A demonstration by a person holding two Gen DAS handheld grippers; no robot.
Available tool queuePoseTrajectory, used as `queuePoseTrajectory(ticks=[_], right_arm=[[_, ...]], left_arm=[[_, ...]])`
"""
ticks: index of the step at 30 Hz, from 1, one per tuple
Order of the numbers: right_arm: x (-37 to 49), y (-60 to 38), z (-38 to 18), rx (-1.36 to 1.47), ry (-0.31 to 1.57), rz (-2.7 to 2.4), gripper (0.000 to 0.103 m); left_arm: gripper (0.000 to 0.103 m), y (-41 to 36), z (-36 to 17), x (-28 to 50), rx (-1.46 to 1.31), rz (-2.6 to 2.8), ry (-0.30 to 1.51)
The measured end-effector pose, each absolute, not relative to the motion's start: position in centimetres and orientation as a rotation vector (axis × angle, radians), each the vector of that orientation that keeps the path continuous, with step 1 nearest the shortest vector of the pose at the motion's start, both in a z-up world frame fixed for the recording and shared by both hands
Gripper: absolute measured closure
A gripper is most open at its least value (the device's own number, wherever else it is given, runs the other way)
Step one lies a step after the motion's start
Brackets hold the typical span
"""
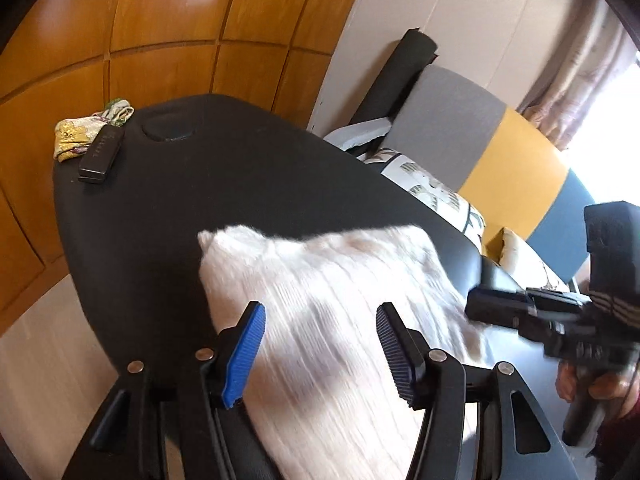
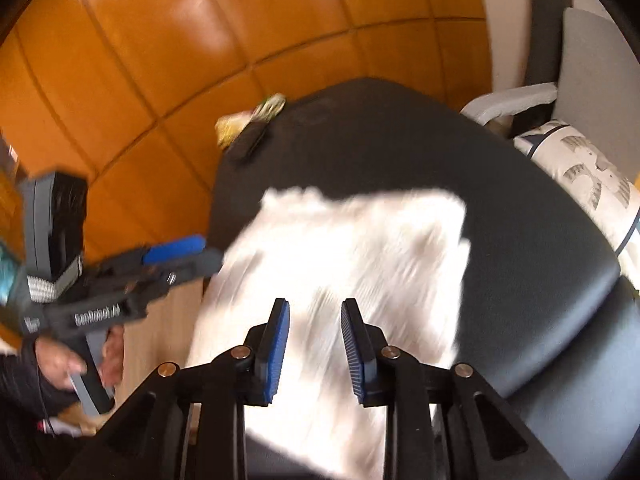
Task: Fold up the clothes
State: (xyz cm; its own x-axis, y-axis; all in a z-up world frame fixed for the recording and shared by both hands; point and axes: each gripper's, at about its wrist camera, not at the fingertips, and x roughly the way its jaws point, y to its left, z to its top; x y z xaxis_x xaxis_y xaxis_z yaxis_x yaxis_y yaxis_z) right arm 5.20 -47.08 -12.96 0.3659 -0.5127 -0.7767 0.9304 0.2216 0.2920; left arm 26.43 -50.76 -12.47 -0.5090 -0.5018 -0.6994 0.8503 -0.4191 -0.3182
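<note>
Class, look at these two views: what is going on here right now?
A person holds two tongs over a white ribbed garment lying on a black padded table. The left tongs and the right tongs both stand open above the cloth, gripping nothing. The garment lies as a rough rectangle, apparently partly folded. A black case and a floral cloth sit at the table's far corner.
</note>
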Motion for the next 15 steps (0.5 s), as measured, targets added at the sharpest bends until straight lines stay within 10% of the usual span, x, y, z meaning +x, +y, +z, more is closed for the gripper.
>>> queuePoseTrajectory(ticks=[5,15], right_arm=[[5.9,-44.8,-19.4,0.953,0.802,-1.194,0.077],[7.9,-41.3,-19.5,0.833,0.611,-1.435,0.073]], left_arm=[[0.042,-48.1,-14.9,25.4,0.762,-1.986,0.852],[0.027,-45.8,-16.9,22.9,0.849,-1.898,0.632]])
